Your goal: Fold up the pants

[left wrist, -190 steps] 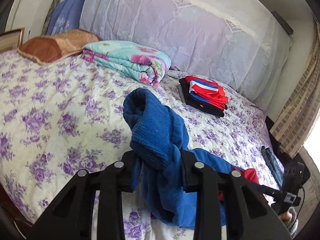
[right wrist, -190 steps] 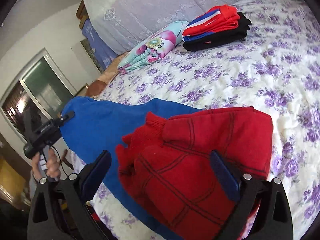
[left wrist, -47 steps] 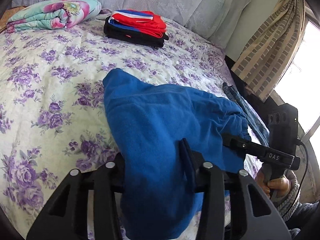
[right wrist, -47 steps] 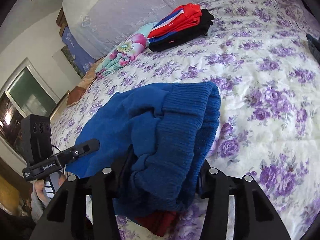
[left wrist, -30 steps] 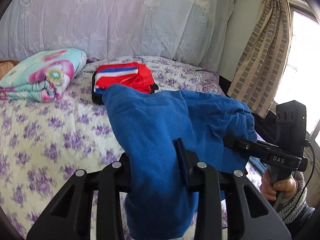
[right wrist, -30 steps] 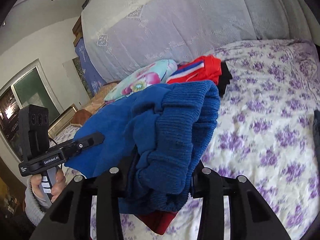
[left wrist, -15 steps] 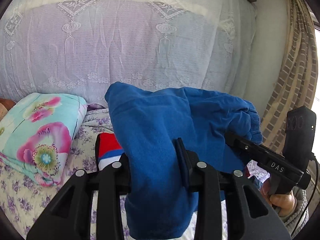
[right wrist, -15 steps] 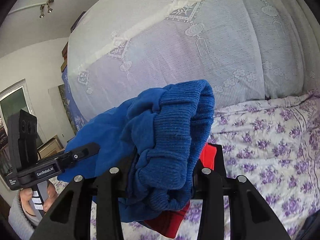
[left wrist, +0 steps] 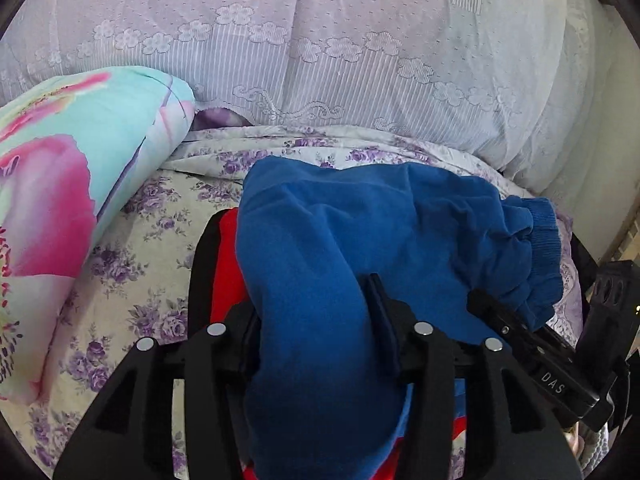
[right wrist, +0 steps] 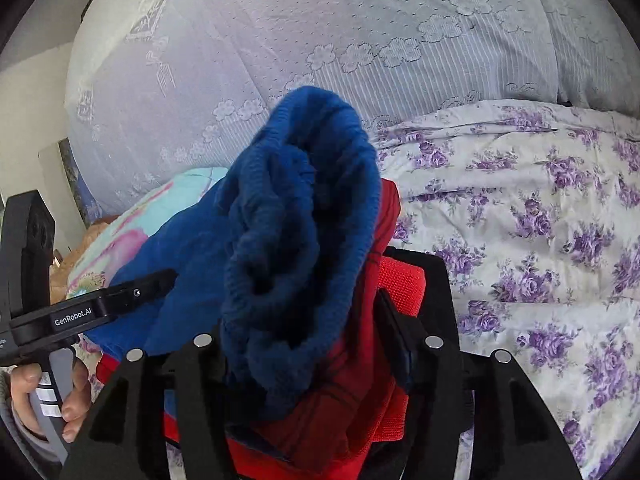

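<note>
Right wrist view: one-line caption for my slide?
Right hand-held gripper, jaws opening, lowers folded blue-and-red knit pants onto black-and-red folded clothes stack on floral bedspread.

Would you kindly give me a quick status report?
Both hand-held grippers opening, folded blue-and-red knit pants still between them. Pants over red-and-black folded pile. Nothing blocking.

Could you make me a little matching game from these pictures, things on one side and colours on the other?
Things:
1. folded pants
2. rolled quilt
3. bedspread
4. bottom garment of the stack

Colours:
a. white with purple flowers
b. blue
c. black
d. turquoise with pink flowers

Pairs: 1-b, 2-d, 3-a, 4-c
</note>
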